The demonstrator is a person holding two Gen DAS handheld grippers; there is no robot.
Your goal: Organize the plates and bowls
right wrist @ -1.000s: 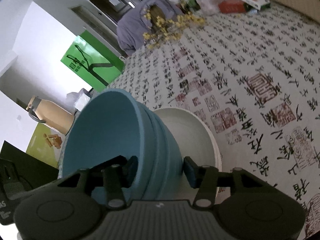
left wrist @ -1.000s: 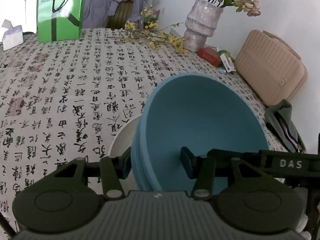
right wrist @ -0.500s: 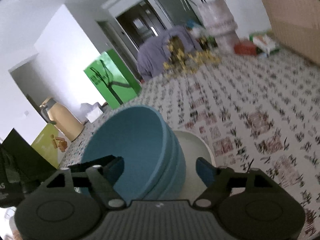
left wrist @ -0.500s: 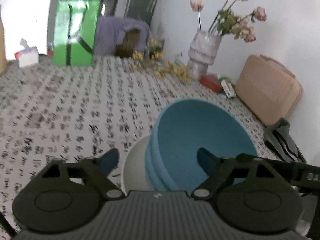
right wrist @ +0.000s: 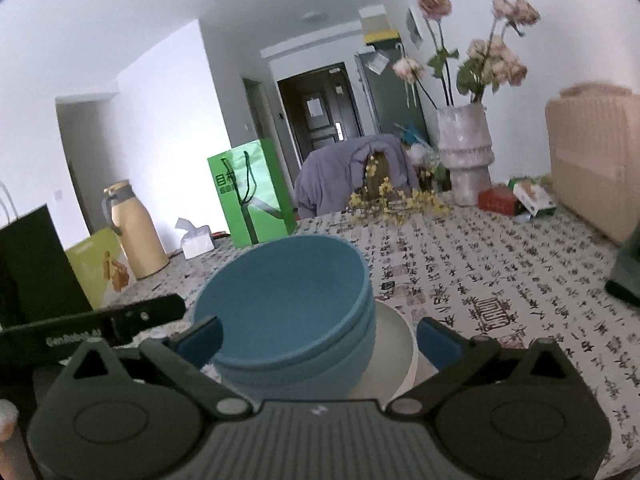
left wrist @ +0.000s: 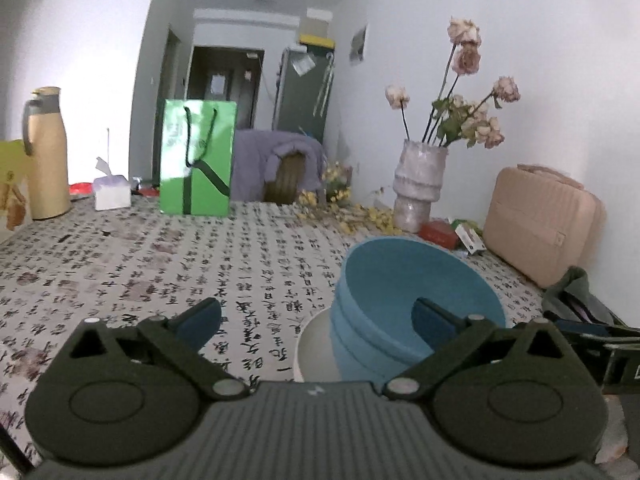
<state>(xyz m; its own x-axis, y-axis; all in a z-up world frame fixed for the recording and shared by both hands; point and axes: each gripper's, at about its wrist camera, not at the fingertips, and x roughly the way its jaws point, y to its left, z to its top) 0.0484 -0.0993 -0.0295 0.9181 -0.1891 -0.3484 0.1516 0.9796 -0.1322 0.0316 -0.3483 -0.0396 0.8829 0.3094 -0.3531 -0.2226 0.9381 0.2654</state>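
The nested blue bowls [right wrist: 288, 312] sit tilted on the white plate [right wrist: 400, 344] on the counter [left wrist: 160, 264]. Both the left hand-held gripper [left wrist: 316, 316] and right hand-held gripper [right wrist: 320, 336] are released, gripping nothing — best drawn straight back, clear of the rims.

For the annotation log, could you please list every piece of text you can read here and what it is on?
"GenRobot.AI", roughly; small and soft: black bar of the left gripper.
Green bag: pale print, too blurred.
Tablecloth: printed Chinese calligraphy and seal stamps, not legible.
Small boxes by the vase: unreadable.
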